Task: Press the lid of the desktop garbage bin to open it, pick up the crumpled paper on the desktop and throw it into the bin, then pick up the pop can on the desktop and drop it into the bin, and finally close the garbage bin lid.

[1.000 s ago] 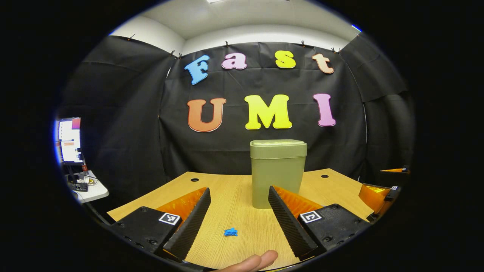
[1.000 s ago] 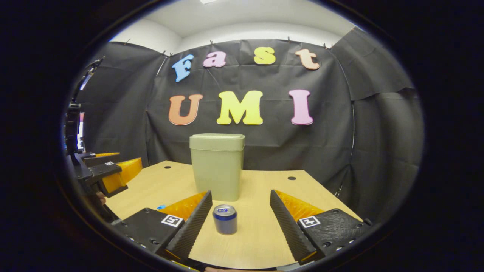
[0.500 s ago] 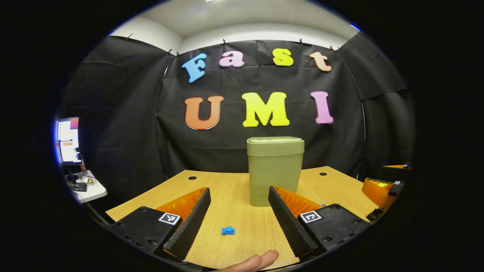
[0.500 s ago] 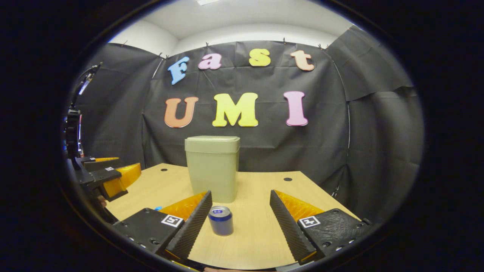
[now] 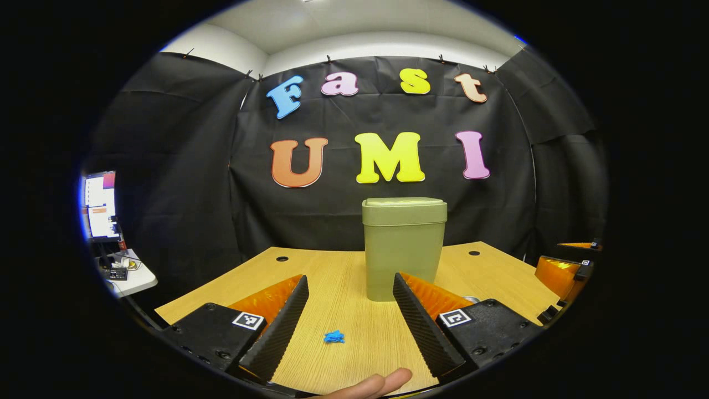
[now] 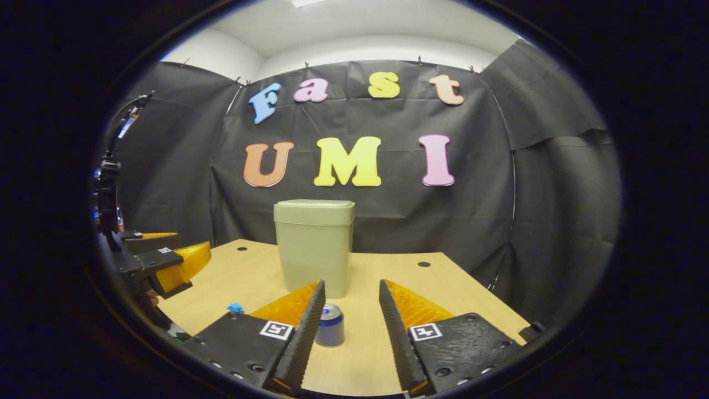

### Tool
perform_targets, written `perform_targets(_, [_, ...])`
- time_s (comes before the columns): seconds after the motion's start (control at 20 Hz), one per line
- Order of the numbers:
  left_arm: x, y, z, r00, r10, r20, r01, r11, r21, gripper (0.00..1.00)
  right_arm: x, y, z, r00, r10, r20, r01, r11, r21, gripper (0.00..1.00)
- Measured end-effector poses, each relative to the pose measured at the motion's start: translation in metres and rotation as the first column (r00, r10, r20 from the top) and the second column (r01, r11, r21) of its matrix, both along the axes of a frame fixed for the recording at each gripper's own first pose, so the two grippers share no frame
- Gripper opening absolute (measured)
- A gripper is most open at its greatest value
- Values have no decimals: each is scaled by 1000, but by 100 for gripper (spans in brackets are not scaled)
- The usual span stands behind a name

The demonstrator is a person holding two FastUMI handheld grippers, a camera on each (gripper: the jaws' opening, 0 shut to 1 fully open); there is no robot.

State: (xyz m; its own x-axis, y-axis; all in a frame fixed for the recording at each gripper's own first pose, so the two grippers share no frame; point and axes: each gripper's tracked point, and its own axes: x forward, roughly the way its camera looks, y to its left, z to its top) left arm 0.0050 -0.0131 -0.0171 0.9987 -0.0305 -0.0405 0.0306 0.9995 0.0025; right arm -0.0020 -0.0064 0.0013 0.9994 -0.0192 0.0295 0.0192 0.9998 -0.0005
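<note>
L gripper view: left gripper at 6 o'clock, fingers spread wide, nothing between but bare desktop and crumpled paper, small blue wad lying on wood in the gap, nearer the left finger, touching neither. Garbage bin upright just past 12 o'clock of the gap, a bit toward 1, lid down and flat on top; base partly hidden behind right finger. Fingertip of a hand at 6 o'clock edge. Right gripper seen at 3 o'clock, well apart from bin; gap state not readable from here. Monitor and small side table at 9 o'clock, off the desk. R gripper view: right gripper at 6 o'clock, fingers partway drawn in, clear gap left, pinching nothing. Pop can upright on desktop between the tips, close against the left finger; contact w/ it cannot be told, right finger clearly apart from it. Bin behind can at 12 o'clock, slightly toward 11, lid closed. Paper wad at 8 o'clock, just beside the gripper's left body. Left gripper at 9 o'clock, hovering over desk edge, fingers apart.
</note>
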Motion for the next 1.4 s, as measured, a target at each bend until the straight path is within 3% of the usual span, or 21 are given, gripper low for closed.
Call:
perform_targets(0.1, [1, 0, -2, 1000, -4, -8, 4, 1000, -8, 99, 0, 6, 4, 1000, 15, 9, -15, 1000, -17, 61])
perform_targets(0.3, [4, 0, -7, 1000, -1, -23, 1, 1000, -10, 99, 8, 17, 11, 999, 34, 10, -34, 999, -18, 19])
perform_targets(0.35, [6, 0, -8, 1000, -5, -24, 5, 1000, -10, 99, 11, 18, 14, 999, 33, 9, -33, 999, -19, 15])
perform_targets(0.4, [7, -2, -9, 1000, -9, -26, 9, 1000, -9, 99, 14, 19, 17, 1000, 27, 10, -27, 999, -25, 2])
perform_targets(0.45, [9, -2, -10, 1000, -10, -29, 10, 1000, -9, 99, 17, 20, 21, 1000, 25, 13, -24, 999, -41, 0])
perform_targets(0.95, [13, 2, -13, 999, -13, -36, 13, 1000, -1, 99, 64, 53, 131, 993, 80, 82, -78, 996, -31, 0])
perform_targets(1.4, [16, 21, -8, 999, -8, -41, 6, 998, -58, 99, 153, 82, 192, 997, 74, -13, -74, 997, -12, 0])
